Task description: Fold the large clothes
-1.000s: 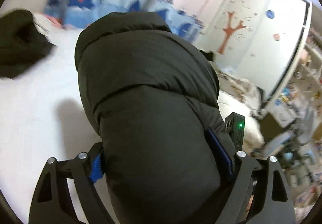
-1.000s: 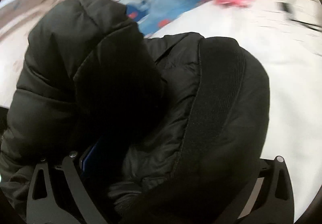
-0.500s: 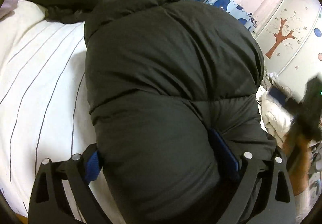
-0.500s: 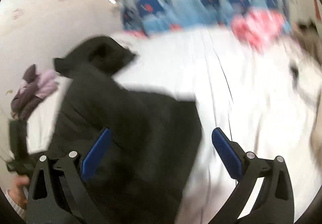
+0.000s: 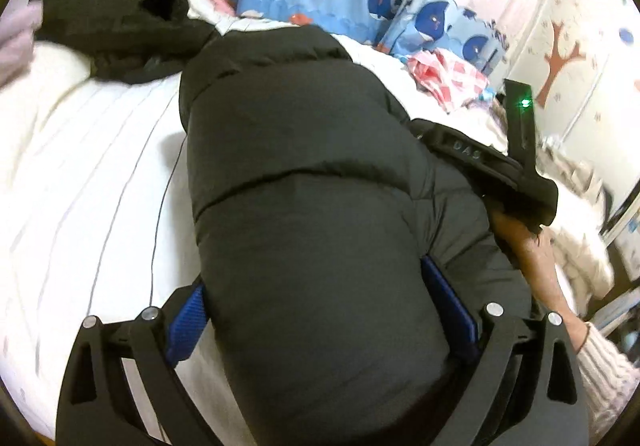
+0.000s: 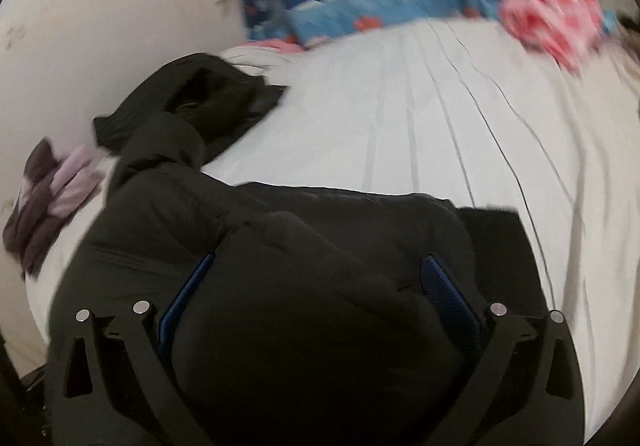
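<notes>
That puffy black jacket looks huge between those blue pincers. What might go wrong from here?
1. The puffy black jacket bulges between the left gripper pads, whose jaws stand wide; if it is let go, the springy fold may puff back open.
2. The right gripper also straddles the bulk; its view is blurred, so a grab could catch only the top layer.
3. A second dark garment touches the jacket's far end on the striped white sheet and might get dragged along.

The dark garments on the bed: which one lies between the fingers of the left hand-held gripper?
The big puffy jacket, quilted and smooth, fills the left hand-held gripper. The crumpled black garment lies apart, farther up the bed.
</notes>
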Demonstrator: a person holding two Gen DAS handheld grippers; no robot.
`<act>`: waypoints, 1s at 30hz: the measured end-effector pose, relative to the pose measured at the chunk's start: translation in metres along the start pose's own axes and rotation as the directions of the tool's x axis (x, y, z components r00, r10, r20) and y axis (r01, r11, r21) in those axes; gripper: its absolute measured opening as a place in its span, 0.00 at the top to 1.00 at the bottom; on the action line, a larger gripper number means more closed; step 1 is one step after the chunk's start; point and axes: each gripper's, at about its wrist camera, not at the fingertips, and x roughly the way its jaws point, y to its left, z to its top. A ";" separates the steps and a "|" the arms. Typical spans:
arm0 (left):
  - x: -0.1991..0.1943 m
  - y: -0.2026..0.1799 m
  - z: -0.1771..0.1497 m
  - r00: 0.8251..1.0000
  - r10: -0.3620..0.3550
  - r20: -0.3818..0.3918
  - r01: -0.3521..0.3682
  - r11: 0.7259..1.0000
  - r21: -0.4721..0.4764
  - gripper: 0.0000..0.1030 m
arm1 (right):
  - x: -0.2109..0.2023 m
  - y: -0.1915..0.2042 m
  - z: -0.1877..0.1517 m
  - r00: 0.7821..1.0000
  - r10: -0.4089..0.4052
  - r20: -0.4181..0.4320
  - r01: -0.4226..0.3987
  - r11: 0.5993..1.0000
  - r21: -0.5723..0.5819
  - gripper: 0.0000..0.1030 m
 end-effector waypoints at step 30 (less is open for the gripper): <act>-0.075 -0.063 -0.016 0.968 0.222 0.121 -0.245 0.941 0.235 0.09 | -0.191 0.008 -0.107 0.996 -0.088 0.006 0.088 0.991 -0.101 0.06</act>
